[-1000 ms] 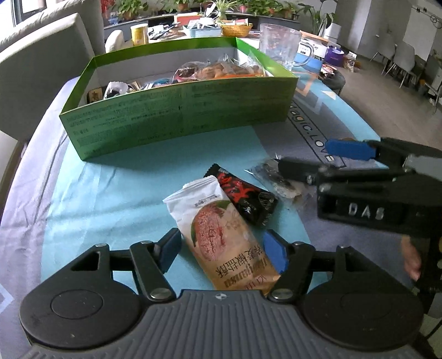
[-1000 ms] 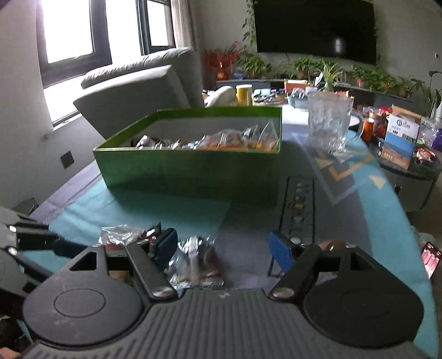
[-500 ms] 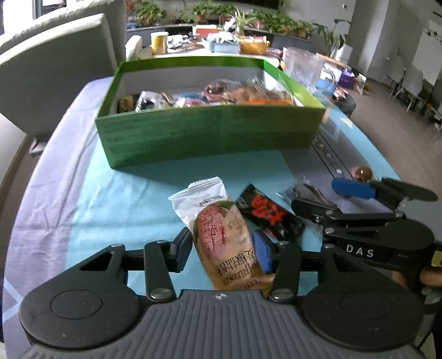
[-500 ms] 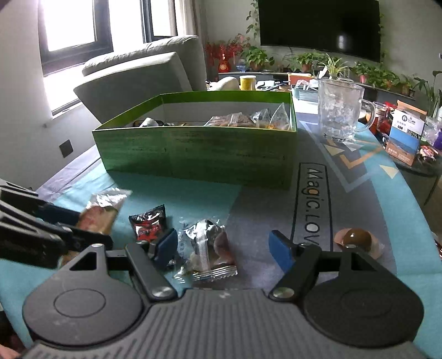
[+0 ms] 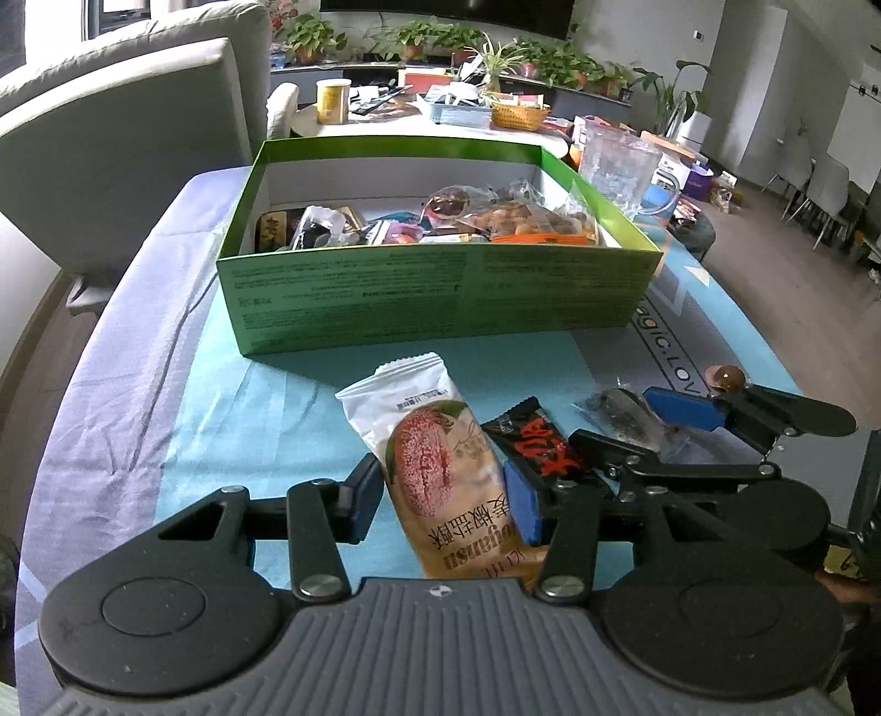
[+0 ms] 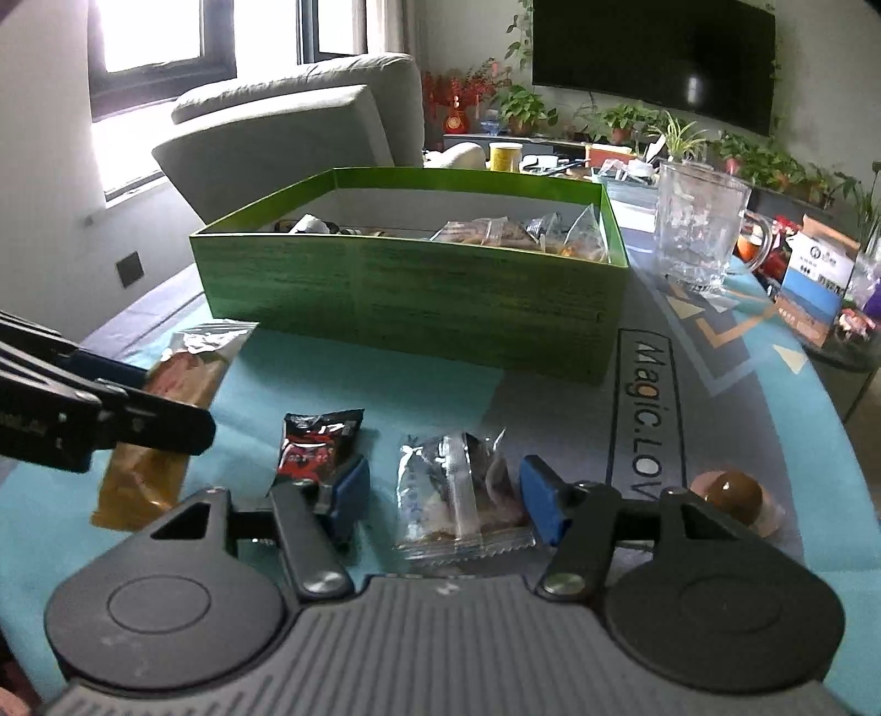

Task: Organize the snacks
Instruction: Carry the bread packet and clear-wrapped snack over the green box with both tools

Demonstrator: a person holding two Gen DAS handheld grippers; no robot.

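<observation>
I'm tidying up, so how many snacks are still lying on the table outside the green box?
4: the tan-and-white packet between the left gripper's fingers, the black-and-red packet beside it, the clear packet between the right gripper's fingers, and the brown candy farthest right. None looks hidden.

The left gripper [image 5: 443, 504] hides the near end of the white snack packet [image 5: 440, 468].

Soft daylight, blown-out window [image 6: 159, 33] (upper left), fisheye-bent edges
</observation>
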